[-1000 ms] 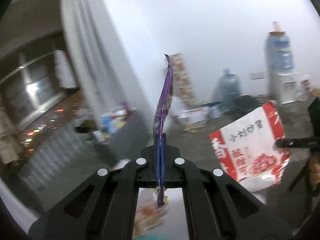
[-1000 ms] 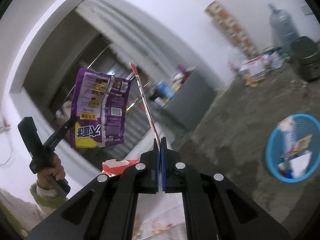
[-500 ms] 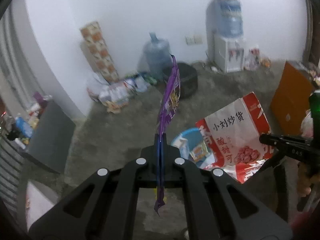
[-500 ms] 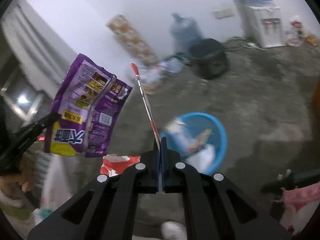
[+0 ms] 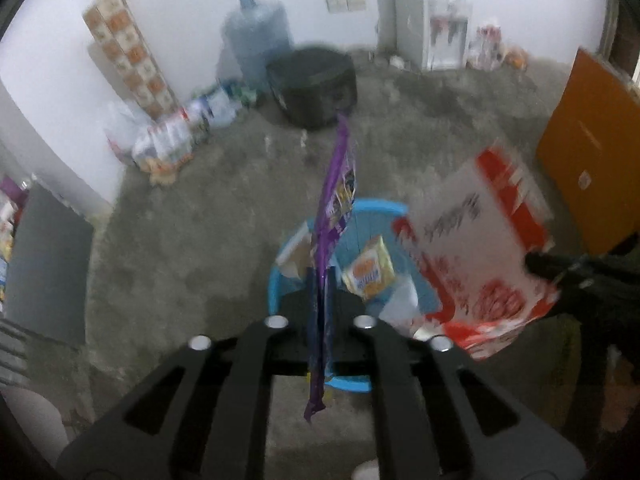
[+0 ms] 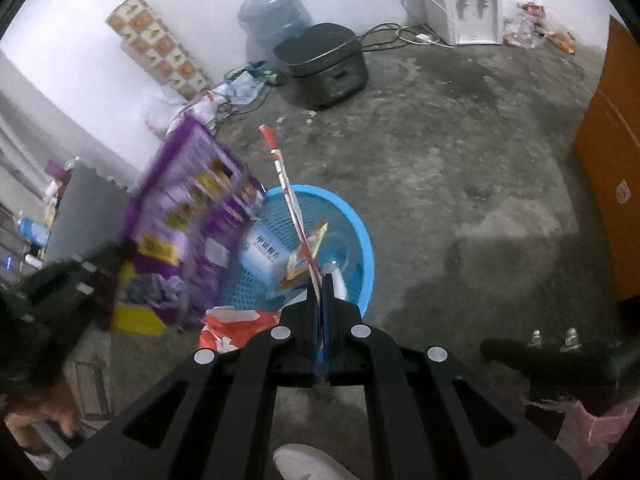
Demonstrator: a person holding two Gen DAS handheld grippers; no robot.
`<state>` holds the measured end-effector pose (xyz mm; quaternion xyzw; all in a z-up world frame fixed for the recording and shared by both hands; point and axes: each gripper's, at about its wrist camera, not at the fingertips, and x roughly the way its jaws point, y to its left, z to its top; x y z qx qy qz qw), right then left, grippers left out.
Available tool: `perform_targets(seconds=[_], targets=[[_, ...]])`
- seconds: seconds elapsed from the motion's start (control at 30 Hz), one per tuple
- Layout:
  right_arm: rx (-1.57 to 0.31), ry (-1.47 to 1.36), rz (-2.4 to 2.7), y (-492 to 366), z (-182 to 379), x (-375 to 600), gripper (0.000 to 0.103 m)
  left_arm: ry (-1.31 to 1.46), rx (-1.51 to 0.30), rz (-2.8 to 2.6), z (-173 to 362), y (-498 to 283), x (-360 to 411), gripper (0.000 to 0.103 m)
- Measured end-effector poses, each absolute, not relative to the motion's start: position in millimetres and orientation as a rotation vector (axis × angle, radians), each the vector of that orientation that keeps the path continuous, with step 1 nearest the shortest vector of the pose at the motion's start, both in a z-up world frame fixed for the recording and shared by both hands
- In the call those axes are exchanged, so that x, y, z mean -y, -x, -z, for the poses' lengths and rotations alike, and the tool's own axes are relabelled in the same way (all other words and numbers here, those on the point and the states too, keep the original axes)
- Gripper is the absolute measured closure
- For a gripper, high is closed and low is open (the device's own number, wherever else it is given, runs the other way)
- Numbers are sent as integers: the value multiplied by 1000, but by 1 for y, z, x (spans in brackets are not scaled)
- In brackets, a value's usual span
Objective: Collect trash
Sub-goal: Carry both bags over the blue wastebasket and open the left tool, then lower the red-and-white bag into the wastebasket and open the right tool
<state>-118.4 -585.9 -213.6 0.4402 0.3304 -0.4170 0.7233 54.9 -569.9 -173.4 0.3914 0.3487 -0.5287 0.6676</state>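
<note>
While the left tool (image 5: 320, 276) loosens its jaws around the purple wrapper (image 5: 334, 200) above the blue basket (image 6: 362, 240), keep the right tool (image 6: 320, 284), clenched on the red-and-white bag (image 5: 472, 248), centred there before releasing.

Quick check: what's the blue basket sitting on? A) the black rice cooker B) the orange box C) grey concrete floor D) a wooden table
C: the blue basket stands directly on the bare grey concrete floor, with the black rice cooker farther back near the wall and the orange box off to the side, both apart from it.
</note>
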Motion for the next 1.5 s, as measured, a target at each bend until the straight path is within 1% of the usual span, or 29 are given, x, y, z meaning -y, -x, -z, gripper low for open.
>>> perform_targets(seconds=[0.03,0.07,0.2,0.33,0.53,0.6,0.67,0.73,0.93,1.03,1.1,1.23,1.3,1.37,1.47,1.5], targets=[[-728,-973,928,121,214,587,101,-876,-812,1193,181,-57,572,73],[-726,-973,935,123,212,586,101,-866,-832,1195,186,-60,571,60],[-701,-974,948,132,206,585,101,-788,-884,1170,182,-78,561,53],[-667,-994,950,137,201,584,101,-681,-913,1155,150,-96,547,51],[-651,-1013,908,123,201,584,101,-661,-888,1097,101,-114,519,49],[-645,-1034,890,113,204,587,101,-656,-868,1089,80,-119,504,45],[-628,-1047,866,103,200,588,101,-660,-837,1075,58,-123,486,44],[-613,-1036,852,96,188,583,101,-661,-821,1060,41,-127,470,43],[-521,-911,850,104,124,564,101,-601,-809,1011,-3,-148,412,42],[-484,-892,821,97,106,566,101,-572,-801,994,-20,-152,385,40],[-486,-898,794,83,105,572,101,-550,-787,979,-33,-154,363,37],[-560,-913,747,41,130,583,101,-517,-756,943,-54,-154,320,33],[-652,-898,748,11,159,589,101,-504,-746,913,-60,-152,294,32],[-813,-864,798,-14,203,594,101,-492,-748,887,-62,-153,273,32],[-985,-900,875,-21,251,597,101,-471,-774,834,-65,-152,236,32],[-1015,-894,896,-22,257,598,101,-464,-782,819,-65,-153,223,32]])
